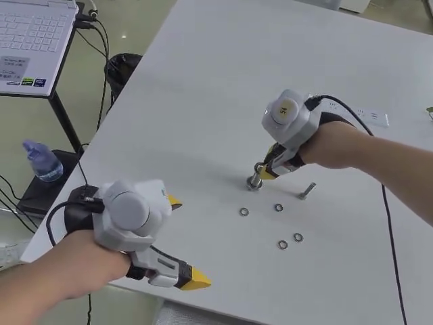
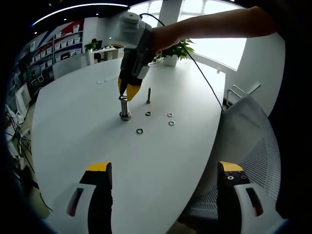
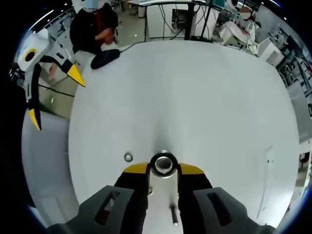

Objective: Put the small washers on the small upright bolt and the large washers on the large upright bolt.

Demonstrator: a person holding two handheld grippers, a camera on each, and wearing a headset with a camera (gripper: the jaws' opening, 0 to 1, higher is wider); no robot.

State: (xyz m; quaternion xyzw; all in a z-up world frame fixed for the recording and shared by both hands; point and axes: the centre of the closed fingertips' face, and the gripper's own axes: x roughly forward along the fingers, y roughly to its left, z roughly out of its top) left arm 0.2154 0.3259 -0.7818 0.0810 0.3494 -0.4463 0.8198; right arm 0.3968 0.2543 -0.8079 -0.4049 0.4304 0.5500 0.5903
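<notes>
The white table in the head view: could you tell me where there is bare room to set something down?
Bare: the far half of the white table beyond the right claw, which grips a large washer, and the strip between the left claw and the large upright bolt. Crowded: around that bolt, the small bolt and the four loose washers.

Washers on table before large bolt; small bolt right, perhaps tilted.

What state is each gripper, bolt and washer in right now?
left gripper: open, empty.
right gripper: shut on large washer.
large bolt: upright, under the right gripper.
small bolt: upright, ungripped.
loose washers: four, flat on table.
</notes>
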